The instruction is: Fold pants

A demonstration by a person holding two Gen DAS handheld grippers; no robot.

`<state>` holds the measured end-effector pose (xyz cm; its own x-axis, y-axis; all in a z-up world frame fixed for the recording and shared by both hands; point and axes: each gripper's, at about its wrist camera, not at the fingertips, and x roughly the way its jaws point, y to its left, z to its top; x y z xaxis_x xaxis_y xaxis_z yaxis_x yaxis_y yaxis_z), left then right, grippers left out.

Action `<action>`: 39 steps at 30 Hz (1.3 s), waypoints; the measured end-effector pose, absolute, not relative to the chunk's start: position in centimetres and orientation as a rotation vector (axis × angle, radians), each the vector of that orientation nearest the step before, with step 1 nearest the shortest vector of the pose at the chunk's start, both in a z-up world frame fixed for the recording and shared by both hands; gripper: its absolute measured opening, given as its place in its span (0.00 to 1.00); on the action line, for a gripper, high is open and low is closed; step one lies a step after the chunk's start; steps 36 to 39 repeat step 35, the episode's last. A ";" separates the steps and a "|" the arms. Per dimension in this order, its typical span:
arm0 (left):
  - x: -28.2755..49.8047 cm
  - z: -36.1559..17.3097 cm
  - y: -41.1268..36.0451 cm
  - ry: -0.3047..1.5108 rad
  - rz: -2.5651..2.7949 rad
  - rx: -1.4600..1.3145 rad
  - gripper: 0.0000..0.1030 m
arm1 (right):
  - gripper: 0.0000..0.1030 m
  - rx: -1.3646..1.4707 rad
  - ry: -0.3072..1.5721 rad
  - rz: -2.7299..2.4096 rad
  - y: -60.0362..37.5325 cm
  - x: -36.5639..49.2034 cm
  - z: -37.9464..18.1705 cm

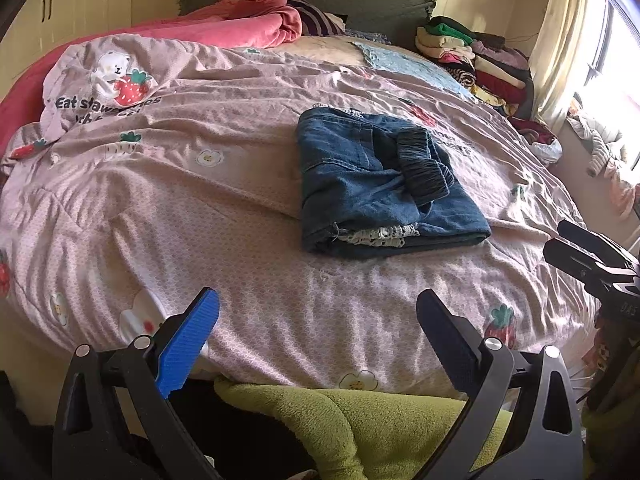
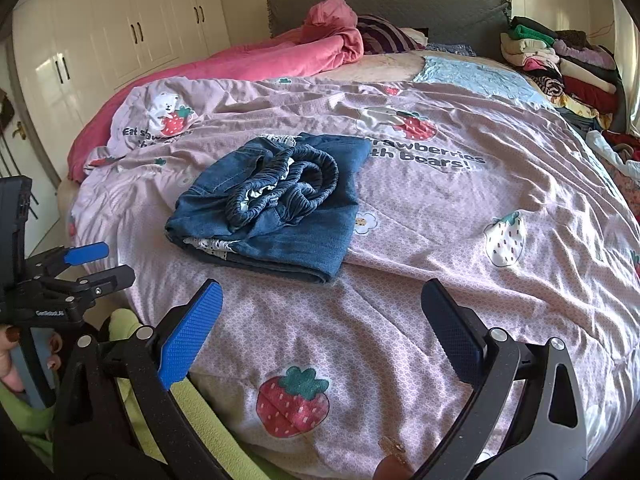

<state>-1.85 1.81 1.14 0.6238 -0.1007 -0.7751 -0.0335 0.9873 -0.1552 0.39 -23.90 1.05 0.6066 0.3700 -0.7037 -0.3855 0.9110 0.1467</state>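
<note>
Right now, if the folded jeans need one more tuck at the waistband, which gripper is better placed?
Marginally the right gripper, as a judgement: both are open, empty and short of the jeans, but the bunched waistband faces its camera. The left gripper sees it on the far side.

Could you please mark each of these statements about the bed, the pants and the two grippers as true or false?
1. The pants lie folded on the quilt. True.
2. The left gripper is shut on the pants. False: it is open and holds nothing.
3. The right gripper is open. True.
4. The clothes pile sits by the wardrobe. False: it is at the opposite side, by the headboard.
5. The pants are red. False: blue denim.
</note>
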 end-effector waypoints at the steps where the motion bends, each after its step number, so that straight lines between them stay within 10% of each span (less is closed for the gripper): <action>1: -1.9 1.1 1.8 0.898 -0.038 -0.160 0.96 | 0.91 -0.020 0.808 0.437 -23.9 0.4 1.0; 20: -1.4 0.5 3.2 0.918 0.058 -0.160 0.96 | 0.91 -0.018 0.808 0.378 -25.8 1.3 1.2; 39: 10.0 -2.0 20.9 1.009 0.407 -0.142 0.96 | 0.91 0.049 0.859 -0.085 -46.2 10.3 -1.1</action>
